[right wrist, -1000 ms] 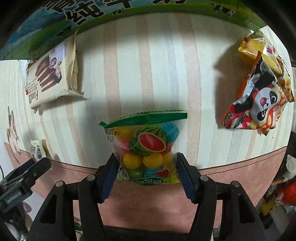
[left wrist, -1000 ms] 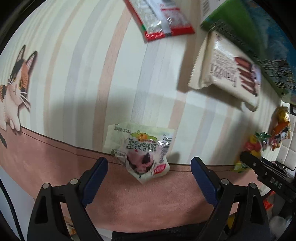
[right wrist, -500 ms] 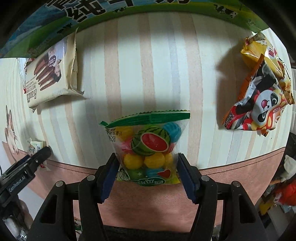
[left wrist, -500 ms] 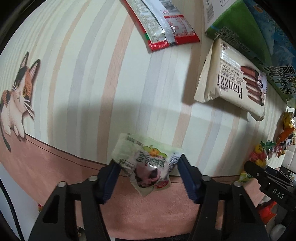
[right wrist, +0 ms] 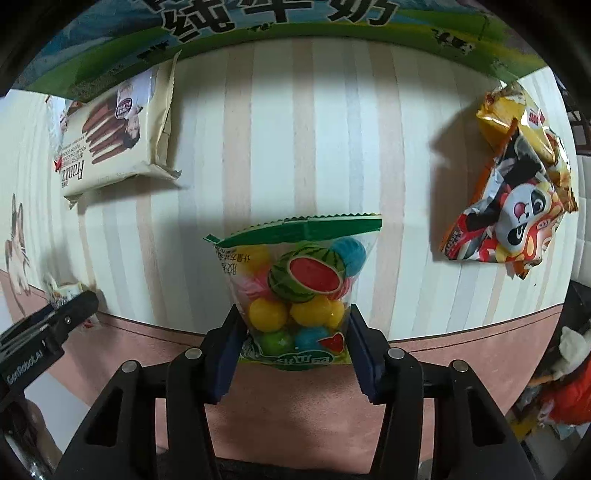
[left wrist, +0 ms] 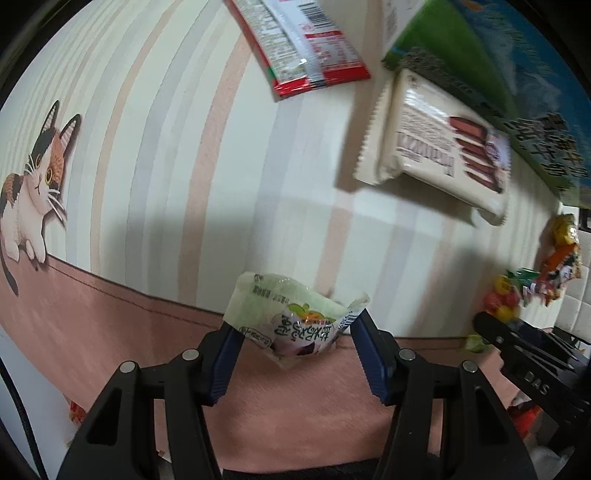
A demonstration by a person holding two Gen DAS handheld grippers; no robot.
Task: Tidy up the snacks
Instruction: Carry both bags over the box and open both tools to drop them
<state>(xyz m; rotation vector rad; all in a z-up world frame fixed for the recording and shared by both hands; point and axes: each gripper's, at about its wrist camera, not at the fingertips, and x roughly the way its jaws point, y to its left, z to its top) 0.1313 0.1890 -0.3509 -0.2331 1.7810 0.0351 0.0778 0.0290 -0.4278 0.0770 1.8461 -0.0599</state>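
Two grips just formed: our left gripper (left wrist: 293,334), wide a second ago, is closing on the plum packet (left wrist: 295,325), our right gripper (right wrist: 291,339) closing on the candy bag (right wrist: 299,291). Both sit at the tablecloth (left wrist: 147,184) edge, ready to lift, we judge.

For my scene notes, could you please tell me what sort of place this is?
Probably a home table: a striped tablecloth with a cartoon cat, loose snack packs such as wafers, and a milk carton at the back.
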